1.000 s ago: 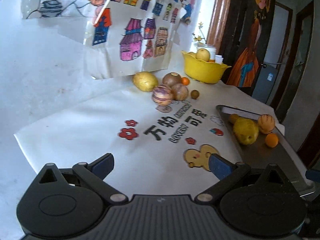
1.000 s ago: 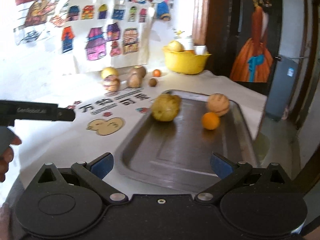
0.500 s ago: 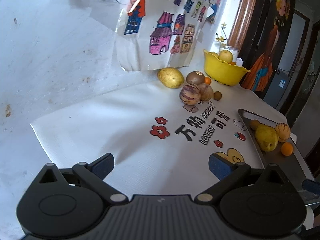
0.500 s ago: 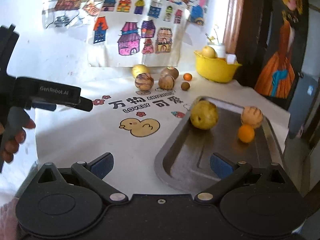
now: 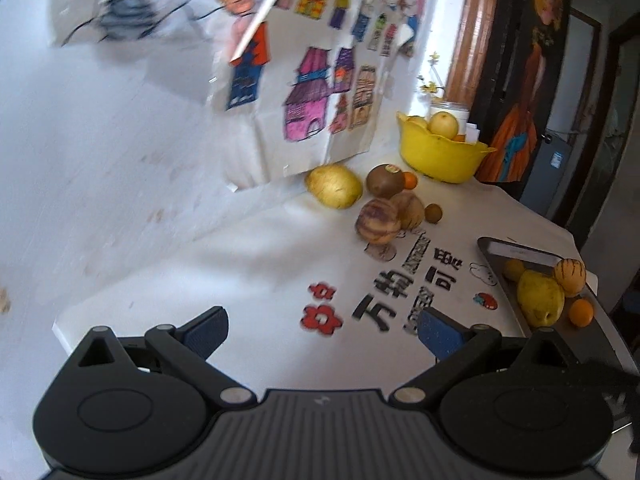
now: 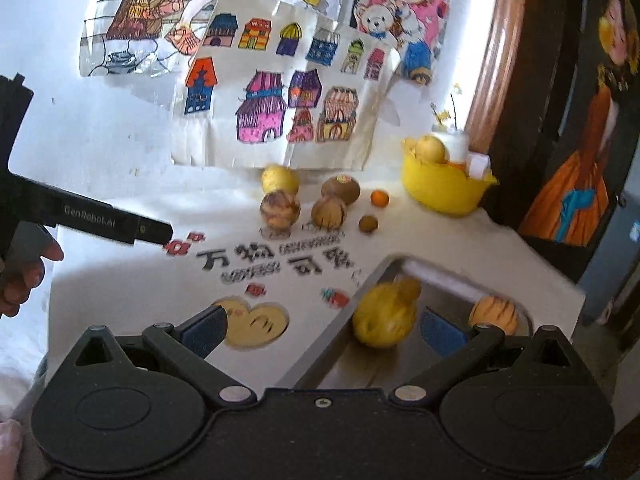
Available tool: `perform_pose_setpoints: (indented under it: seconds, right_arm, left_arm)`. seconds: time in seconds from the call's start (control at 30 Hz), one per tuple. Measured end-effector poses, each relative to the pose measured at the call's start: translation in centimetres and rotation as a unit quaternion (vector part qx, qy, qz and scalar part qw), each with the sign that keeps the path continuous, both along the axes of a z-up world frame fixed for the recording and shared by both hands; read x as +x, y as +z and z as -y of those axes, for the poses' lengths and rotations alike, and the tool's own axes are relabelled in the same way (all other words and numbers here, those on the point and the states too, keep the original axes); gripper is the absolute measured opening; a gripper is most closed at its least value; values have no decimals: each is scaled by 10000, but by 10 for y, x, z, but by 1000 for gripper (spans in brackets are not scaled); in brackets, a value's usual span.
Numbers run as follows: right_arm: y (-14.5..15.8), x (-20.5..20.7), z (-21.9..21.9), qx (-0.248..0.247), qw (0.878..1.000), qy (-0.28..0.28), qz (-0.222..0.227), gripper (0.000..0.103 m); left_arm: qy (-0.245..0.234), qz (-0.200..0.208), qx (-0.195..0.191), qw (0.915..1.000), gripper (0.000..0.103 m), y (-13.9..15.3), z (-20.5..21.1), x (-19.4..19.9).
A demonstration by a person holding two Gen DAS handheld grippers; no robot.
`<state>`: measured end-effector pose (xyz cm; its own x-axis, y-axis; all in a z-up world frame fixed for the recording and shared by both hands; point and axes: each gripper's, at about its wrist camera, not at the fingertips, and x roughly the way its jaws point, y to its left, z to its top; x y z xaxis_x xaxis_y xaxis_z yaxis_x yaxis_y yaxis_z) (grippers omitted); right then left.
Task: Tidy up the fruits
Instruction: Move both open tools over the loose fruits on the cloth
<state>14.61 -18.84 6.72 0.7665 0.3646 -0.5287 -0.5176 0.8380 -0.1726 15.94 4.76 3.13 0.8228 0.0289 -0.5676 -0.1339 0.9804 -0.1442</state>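
Both tools were empty: left gripper (image 5: 322, 330) had its jaws spread wide over the printed cloth (image 5: 224, 280), right gripper (image 6: 322, 330) likewise spread, hovering at the near edge of the metal tray (image 6: 320, 364). Looked like a between-picks step, some fruit already in the tray, the rest loose by the wall. Next move probably called for the left tool to reach forward to the striped fruit (image 5: 378, 222), nearest of the cluster, and straddle it without nudging the one touching behind it. Left view showed the small orange (image 5: 581, 312) in the tray beside the yellow pear (image 5: 540, 298); right view hid that orange but showed a hand (image 6: 24, 276) holding the left tool, and the pear blurred
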Motion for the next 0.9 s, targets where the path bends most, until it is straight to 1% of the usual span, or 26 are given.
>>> perform_pose_setpoints:
  seconds: [0.23,0.47,0.57,0.67,0.77,0.83,0.9]
  right_arm:
    - [26,48,-4,-488,9978,373,235,102]
    - [33,114,-19,-987,9921,742,226,102]
    - [31,149,-25,-1063,9917,724,69,102]
    - [22,180,-28,-1127,9915,641,-136,102]
    - [11,204,-32,-1054,9915,654,-386,102]
    - [4,213,-36,-1132,9898,751,-420,102]
    - [-4,220,-42,-1348,9862,896,-337,101]
  left_arm:
    - [-387,84,492,9980,103,6,15,28]
    - [-716,140,780,9943,103,5,22,62]
    - [-864,155,899,9921,103,3,25,77]
    - [-986,183,997,9900,103,1,27,91]
    - [-1058,197,1073,9884,103,-2,29,105]
    - [-1091,174,1083,9880,103,-5,29,112]
    - [-1111,139,1086,9878,103,-9,29,120]
